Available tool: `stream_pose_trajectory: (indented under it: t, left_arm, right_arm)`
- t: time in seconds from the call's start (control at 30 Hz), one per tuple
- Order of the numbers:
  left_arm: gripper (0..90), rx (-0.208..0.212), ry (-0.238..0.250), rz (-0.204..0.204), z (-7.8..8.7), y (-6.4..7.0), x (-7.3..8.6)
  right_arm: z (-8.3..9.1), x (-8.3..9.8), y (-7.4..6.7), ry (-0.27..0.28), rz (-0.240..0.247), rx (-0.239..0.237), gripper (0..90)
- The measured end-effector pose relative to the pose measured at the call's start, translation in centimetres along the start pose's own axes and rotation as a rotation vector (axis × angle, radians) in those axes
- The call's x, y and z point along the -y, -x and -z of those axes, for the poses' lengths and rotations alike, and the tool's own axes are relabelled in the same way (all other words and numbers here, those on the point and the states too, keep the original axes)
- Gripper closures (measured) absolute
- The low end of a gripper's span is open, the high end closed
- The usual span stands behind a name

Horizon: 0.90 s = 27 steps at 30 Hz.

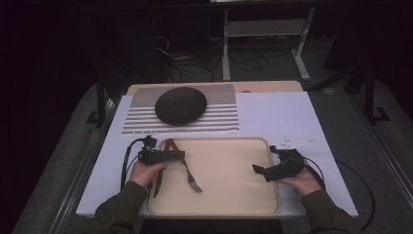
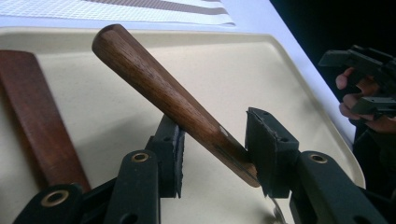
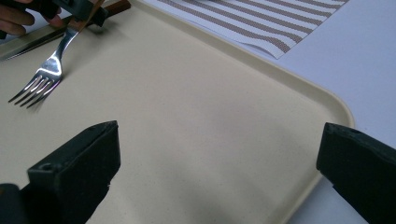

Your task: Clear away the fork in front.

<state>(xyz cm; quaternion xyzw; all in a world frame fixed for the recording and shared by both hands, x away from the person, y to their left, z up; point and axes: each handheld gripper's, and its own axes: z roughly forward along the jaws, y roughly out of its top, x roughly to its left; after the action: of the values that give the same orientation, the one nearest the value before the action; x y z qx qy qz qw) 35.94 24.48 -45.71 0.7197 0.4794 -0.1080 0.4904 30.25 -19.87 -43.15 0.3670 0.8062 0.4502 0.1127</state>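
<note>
Fork (image 1: 190, 176): lies on the tray's left half with its prongs toward me, and its wooden handle runs up between my left tongs.

Surface (image 1: 272, 109): white, carrying everything; I see no other cutlery out on it.

Tray (image 1: 229, 195): cream, sitting at my edge of the surface; most of its floor is bare.

Mat (image 1: 224, 114): striped, lying beyond the tray, well apart from my hands.

Dark dome (image 1: 181, 105): a rounded black thing resting on the mat; I cannot tell what it is.

Knife (image 1: 158, 183): lies along the tray's left rim just beside the fork, its brown handle (image 2: 32, 107) next to the fork's handle in the left gripper view.

Left tongs (image 2: 212, 149): parted around the fork's handle; the right pad touches the handle's lower end, the left pad stands just clear of the wood, so I judge nothing is clamped.

Right tongs (image 3: 217, 158): wide apart with nothing between them, hovering over the tray's right side.

Progress: I judge the fork to be set down in the tray beside the knife.

Left to do: draw the left tongs off the handle; whether more pieces follow I cannot tell.
</note>
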Motion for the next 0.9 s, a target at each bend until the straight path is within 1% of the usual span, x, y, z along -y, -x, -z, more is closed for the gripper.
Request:
stream_pose_trajectory:
  t: [0.17, 0.3, 0.37, 0.47, 0.57, 0.7, 0.73, 0.8, 0.83, 0.9]
  left_arm:
    - [56.6, -0.014, -0.001, 0.012, 0.0, -0.1, 0.0]
    - [54.0, -0.038, -0.003, 0.018, 0.1, -0.1, 0.0]
    - [54.1, -0.04, -0.001, 0.021, 0.2, -0.1, 0.0]
    - [53.9, -0.046, 0.003, 0.019, 0.2, -0.1, 0.0]
    - [53.9, -0.048, 0.012, 0.006, 0.4, 0.1, -0.1]
    - [60.3, -0.057, 0.015, -0.051, 0.5, 0.8, -0.4]
    - [63.1, -0.063, 0.016, -0.071, 0.5, 1.1, -0.4]
    - [68.2, -0.069, 0.002, -0.114, 0.5, 1.6, -0.6]
    - [70.3, -0.079, -0.004, -0.134, 0.4, 1.8, -0.6]
    - [75.9, -0.093, -0.022, -0.185, 0.2, 2.4, -0.7]
  right_arm:
    - [0.0, 0.0, 0.0, 0.0, 0.0, -0.002, 0.0]
    - [0.0, 0.0, 0.0, 0.0, 0.0, -0.005, 0.0]
    - [0.0, 0.0, 0.0, 0.0, 0.001, -0.004, 0.0]
    - [0.0, 0.0, 0.0, 0.001, 0.001, -0.005, 0.0]
    - [0.0, 0.0, 0.0, 0.001, 0.002, -0.006, 0.0]
    - [0.0, 0.0, 0.0, 0.002, 0.002, -0.007, 0.0]
    - [0.0, 0.0, 0.0, 0.002, 0.001, -0.007, 0.0]
    - [0.0, 0.0, 0.0, 0.002, 0.002, -0.008, 0.0]
    - [0.0, 0.0, 0.0, 0.002, 0.003, -0.008, 0.0]
    - [0.0, 0.0, 0.0, 0.002, 0.004, -0.008, 0.0]
